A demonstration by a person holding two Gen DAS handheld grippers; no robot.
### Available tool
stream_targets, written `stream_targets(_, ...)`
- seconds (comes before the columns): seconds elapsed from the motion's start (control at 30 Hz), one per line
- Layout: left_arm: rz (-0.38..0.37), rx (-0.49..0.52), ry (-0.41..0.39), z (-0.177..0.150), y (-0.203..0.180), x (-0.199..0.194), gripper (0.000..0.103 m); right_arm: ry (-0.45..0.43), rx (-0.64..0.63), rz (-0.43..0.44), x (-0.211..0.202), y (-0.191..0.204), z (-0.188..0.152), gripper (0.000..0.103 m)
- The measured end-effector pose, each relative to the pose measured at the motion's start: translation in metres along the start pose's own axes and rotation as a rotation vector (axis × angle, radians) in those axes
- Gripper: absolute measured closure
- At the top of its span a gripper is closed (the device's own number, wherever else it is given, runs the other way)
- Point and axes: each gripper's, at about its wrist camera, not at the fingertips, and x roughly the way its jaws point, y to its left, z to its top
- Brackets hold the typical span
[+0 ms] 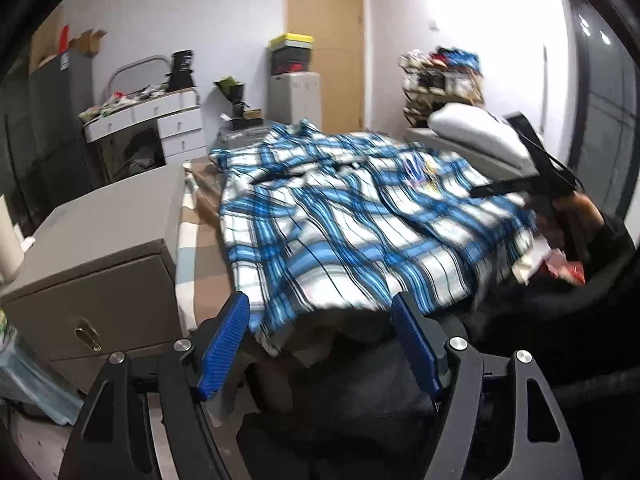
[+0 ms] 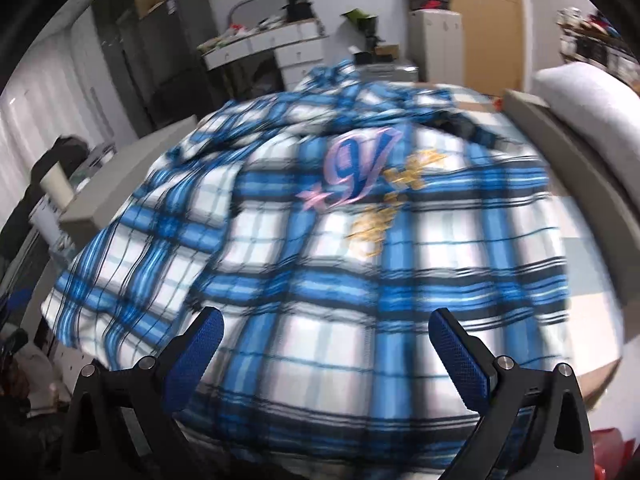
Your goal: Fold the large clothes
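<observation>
A large blue, white and black plaid shirt (image 1: 352, 220) lies spread over the bed, its near hem hanging at the bed's edge. My left gripper (image 1: 322, 320) stands open just in front of that hem, with nothing pressed between its blue pads (image 1: 224, 344). In the right wrist view the same shirt (image 2: 340, 248) fills the picture, blurred, with a pink and gold embroidered emblem (image 2: 360, 176) on it. My right gripper (image 2: 326, 344) hovers open above the cloth, its pads (image 2: 460, 360) wide apart. The right tool (image 1: 532, 176) also shows at the shirt's far right side.
A beige cabinet (image 1: 96, 272) stands close on the left of the bed. A white pillow (image 1: 480, 132) lies at the far right. A white desk (image 1: 160, 116), a locker (image 1: 294, 96) and a wooden door (image 1: 324, 40) line the back wall. Dark clothes (image 1: 360, 420) lie below my left gripper.
</observation>
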Motion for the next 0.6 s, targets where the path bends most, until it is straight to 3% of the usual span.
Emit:
stream_targets(0.2, 0.115, -0.137, -0.059, 0.035, 0.011, 0.042, 0.034, -0.061, 0.19, -0.182, -0.013, -0.075, 0.022, 0.0)
stream_targets(0.27, 0.094, -0.162, -0.08, 0.05, 0.009, 0.06, 0.034, -0.051, 0.261, -0.165, -0.005, -0.098, 0.035, 0.0)
stream_targets(0.37, 0.073, -0.176, -0.055, 0.071, 0.001, 0.096, 0.034, -0.02, 0.37, -0.065, 0.016, -0.126, 0.06, 0.0)
stream_targets(0.47, 0.085, -0.161, -0.007, 0.078, -0.004, 0.125, 0.034, 0.019, 0.418, -0.086, 0.045, -0.141, 0.081, 0.002)
stream_targets(0.57, 0.132, -0.18, 0.082, 0.07, -0.005, 0.139, 0.034, 0.098, 0.467, -0.064, 0.072, -0.154, 0.086, 0.017)
stream_targets(0.6, 0.13, -0.188, 0.113, 0.065, -0.004, 0.142, 0.034, 0.137, 0.44, -0.075, 0.081, -0.153, 0.089, 0.031)
